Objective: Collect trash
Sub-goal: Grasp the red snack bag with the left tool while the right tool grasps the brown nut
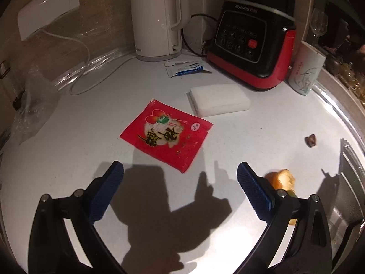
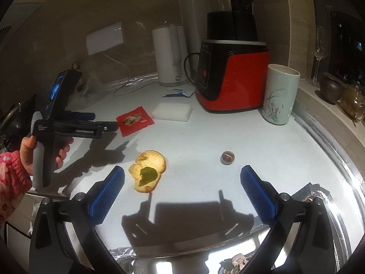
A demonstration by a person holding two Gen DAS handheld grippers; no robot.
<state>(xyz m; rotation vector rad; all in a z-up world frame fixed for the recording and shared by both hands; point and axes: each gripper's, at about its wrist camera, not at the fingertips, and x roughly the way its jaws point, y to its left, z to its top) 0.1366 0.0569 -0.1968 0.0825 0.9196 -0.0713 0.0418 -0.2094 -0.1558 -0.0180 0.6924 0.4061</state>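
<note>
on the white countertop (image 1: 68, 159), nothing collected yet by the look of it. red snack wrapper (image 1: 166, 134) lying flat mid-counter, just ahead of the left gripper (image 1: 180, 171), jaws spread wide and holding nothing. orange peel (image 2: 147, 171) with a green bit on it sitting between and just ahead of the right gripper (image 2: 182, 175) fingers, also gaping and empty. small brown nut shell (image 2: 227, 157) off to the right, torn blue-and-white sachet (image 1: 186, 68) back by the white kettle (image 1: 157, 18). so roughly four bits left to grab, probably wrapper or peel first. no bin visible anywhere. readable stuff: "joyoung" on the red-black blender base (image 1: 251, 45), "genrobot.ai" on the left gripper's side, big chinese characters on the wrapper, not legible enough to quote.
</note>
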